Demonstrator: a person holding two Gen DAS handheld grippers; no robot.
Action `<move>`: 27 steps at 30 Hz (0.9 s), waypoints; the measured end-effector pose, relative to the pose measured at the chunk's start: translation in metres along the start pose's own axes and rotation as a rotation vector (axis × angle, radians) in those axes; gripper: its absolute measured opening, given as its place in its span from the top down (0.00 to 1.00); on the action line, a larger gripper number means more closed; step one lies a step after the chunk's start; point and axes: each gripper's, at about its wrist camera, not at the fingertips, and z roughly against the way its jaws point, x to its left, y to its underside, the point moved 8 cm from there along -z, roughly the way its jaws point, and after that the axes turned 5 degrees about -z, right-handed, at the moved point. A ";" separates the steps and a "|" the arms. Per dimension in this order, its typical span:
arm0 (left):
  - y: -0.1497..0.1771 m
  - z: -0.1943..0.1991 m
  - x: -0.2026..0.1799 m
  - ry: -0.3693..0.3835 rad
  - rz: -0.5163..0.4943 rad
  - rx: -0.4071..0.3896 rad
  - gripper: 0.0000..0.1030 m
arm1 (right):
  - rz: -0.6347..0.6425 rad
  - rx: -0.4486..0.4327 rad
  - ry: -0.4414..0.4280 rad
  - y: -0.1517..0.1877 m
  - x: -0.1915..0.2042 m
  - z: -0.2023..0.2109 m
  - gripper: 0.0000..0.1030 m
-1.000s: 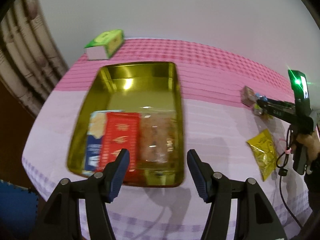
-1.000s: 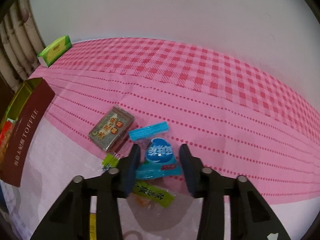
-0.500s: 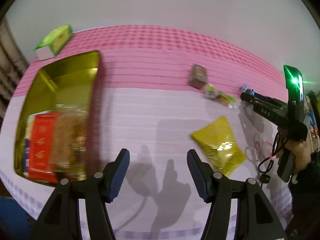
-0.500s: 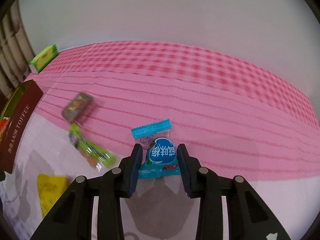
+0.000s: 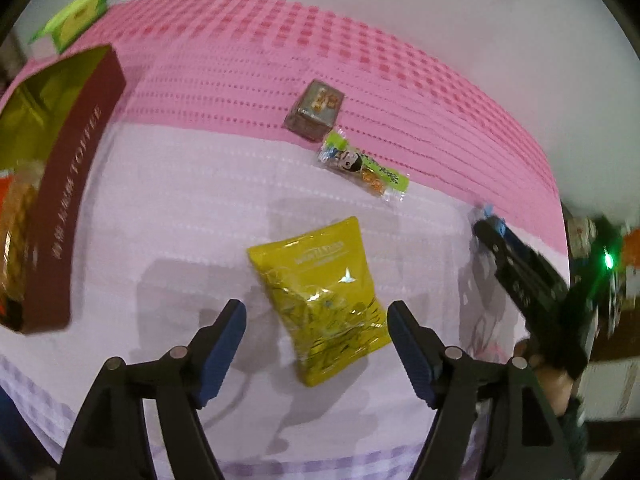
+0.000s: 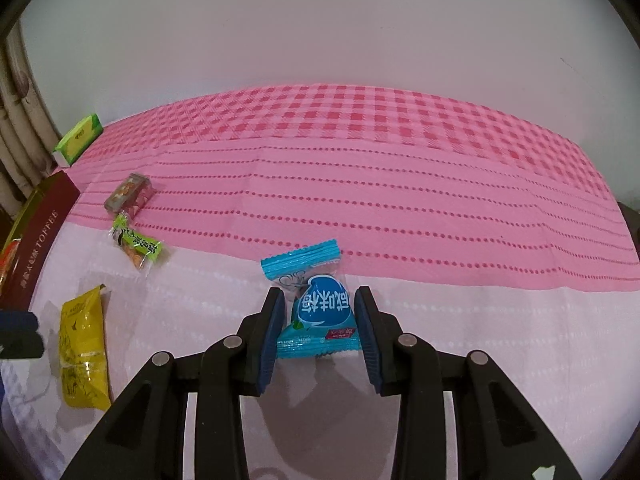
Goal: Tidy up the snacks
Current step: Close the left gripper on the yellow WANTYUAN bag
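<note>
My left gripper [image 5: 316, 328] is open, its fingers either side of a yellow snack bag [image 5: 320, 296] lying on the table; the bag also shows in the right wrist view [image 6: 82, 344]. My right gripper [image 6: 318, 320] is shut on a blue candy packet [image 6: 316, 300] and holds it over the table. A grey-brown candy pack [image 5: 316, 110] and a green-ended clear packet [image 5: 362, 166] lie further back. The gold tin tray [image 5: 48, 92] with a dark red "TOFFEE" side holds snacks at the far left.
A green box [image 5: 70, 20] stands at the back left corner of the table. A pink checked cloth [image 6: 360, 160] covers the far half of the table. The right gripper's body [image 5: 532, 284] reaches in from the right. A white wall is behind.
My left gripper has swung right from the tray to the yellow bag and opened wider. My right gripper has carried the blue packet right, away from the other packets.
</note>
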 end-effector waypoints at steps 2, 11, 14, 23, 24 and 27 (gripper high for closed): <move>0.000 -0.007 -0.002 -0.004 0.047 0.018 0.26 | 0.003 -0.005 -0.007 0.001 0.000 0.001 0.67; -0.005 -0.022 -0.008 -0.103 0.153 0.013 0.26 | 0.005 -0.015 -0.036 0.002 -0.002 0.002 0.67; -0.003 -0.025 -0.004 -0.142 0.178 0.007 0.26 | 0.002 -0.019 -0.045 0.002 -0.003 0.004 0.67; -0.002 -0.034 -0.005 -0.217 0.130 0.003 0.23 | -0.009 -0.027 -0.058 0.003 -0.003 0.006 0.67; -0.001 -0.034 -0.006 -0.224 0.122 -0.001 0.23 | -0.010 -0.027 -0.058 0.003 -0.003 0.006 0.67; 0.000 -0.035 -0.008 -0.244 0.093 -0.006 0.25 | -0.010 -0.027 -0.057 0.003 -0.003 0.006 0.67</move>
